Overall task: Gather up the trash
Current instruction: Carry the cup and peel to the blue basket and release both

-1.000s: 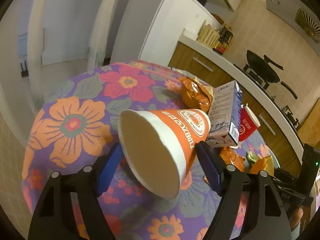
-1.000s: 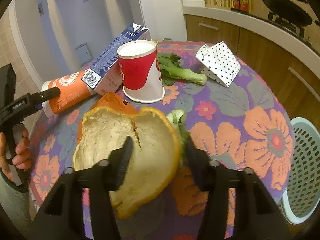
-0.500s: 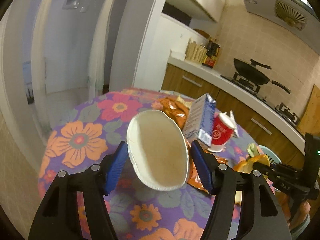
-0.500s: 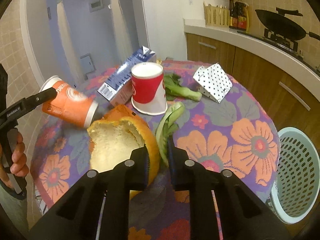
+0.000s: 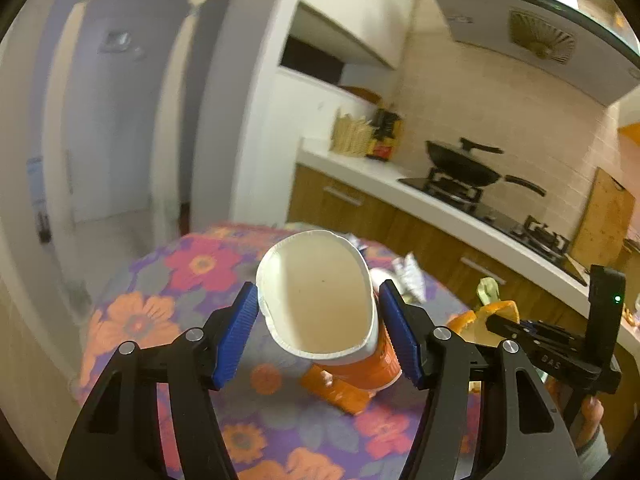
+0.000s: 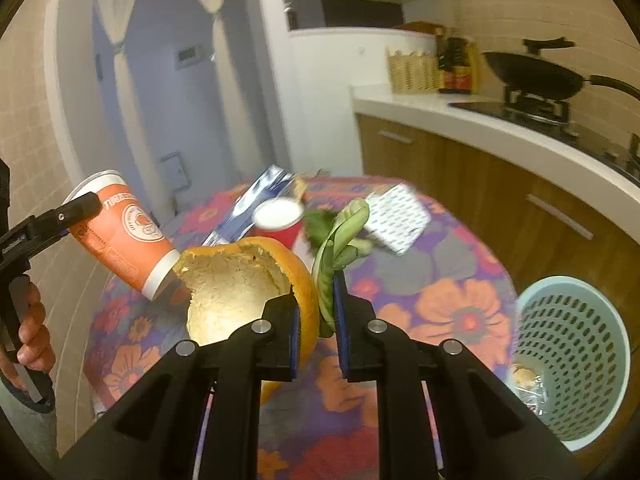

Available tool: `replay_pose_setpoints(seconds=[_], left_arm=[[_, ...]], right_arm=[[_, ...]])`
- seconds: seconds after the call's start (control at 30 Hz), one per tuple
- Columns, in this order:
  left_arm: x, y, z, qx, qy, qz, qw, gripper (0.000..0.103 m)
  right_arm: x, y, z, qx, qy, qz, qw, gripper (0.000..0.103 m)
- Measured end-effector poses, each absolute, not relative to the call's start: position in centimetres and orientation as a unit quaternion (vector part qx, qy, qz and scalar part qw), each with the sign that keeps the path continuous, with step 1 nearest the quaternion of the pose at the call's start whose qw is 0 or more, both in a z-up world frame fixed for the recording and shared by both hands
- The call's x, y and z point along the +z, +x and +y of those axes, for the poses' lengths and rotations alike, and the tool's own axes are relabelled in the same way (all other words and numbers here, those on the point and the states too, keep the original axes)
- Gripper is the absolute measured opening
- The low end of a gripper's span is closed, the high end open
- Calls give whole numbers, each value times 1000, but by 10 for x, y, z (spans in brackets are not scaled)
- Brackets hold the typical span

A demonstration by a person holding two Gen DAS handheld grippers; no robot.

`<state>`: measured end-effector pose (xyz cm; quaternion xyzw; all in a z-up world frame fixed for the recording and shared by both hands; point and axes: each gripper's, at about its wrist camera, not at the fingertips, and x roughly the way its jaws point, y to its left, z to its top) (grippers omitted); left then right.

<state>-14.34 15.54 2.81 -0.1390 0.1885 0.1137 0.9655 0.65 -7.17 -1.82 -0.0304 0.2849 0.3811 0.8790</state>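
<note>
The left gripper (image 5: 316,330) is squeezing the orange cup (image 5: 320,300), while the right gripper (image 6: 316,312), pinching orange peel (image 6: 240,284) and a green leaf (image 6: 336,240), is risking dropping the loosely caught leaf short of the blue basket (image 6: 576,360) at right.

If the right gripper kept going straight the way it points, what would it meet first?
Probably the red cup on the table, straight beyond the right gripper, which carries orange peel and a green leaf; depth is uncertain.

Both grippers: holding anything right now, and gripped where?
Left gripper clamps the orange paper cup across its side wall near the rim. Right gripper, jaws just closing, pinches the orange peel edge together with a green leaf.
</note>
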Motion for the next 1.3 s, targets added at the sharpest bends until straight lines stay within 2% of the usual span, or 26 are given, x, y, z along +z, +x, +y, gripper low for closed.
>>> replay_pose_setpoints(seconds=[0.23,0.5,0.6,0.63,0.73,1.0,1.1,1.17,1.2,1.3], left_arm=[[54,-103,105,62,-97,187,976,60],[49,-97,96,61,-98,196,974,60],[48,-100,102,66,-102,198,973,60],[48,-102,104,67,-102,198,973,60],[48,-105,109,69,-105,196,973,60],[40,-104,112,64,-116,199,971,60],[41,-103,111,62,-116,200,971,60],[42,-103,110,63,-113,201,971,60],[42,-103,110,63,-112,201,971,60],[44,-102,107,60,-106,202,972,60]], right_arm=[[-11,23,-114,378,-3,288,880,12],[-58,15,-68,454,-56,352,817,13],[-73,17,-56,449,-72,359,815,19],[-76,18,-55,443,-79,361,817,25],[-77,19,-63,427,-86,355,827,61],[-62,28,-95,430,-28,342,835,61],[-67,32,-77,439,-30,354,825,52],[-72,31,-63,445,-45,359,819,30],[-74,30,-58,447,-53,361,817,28],[-81,26,-45,434,-90,361,820,6]])
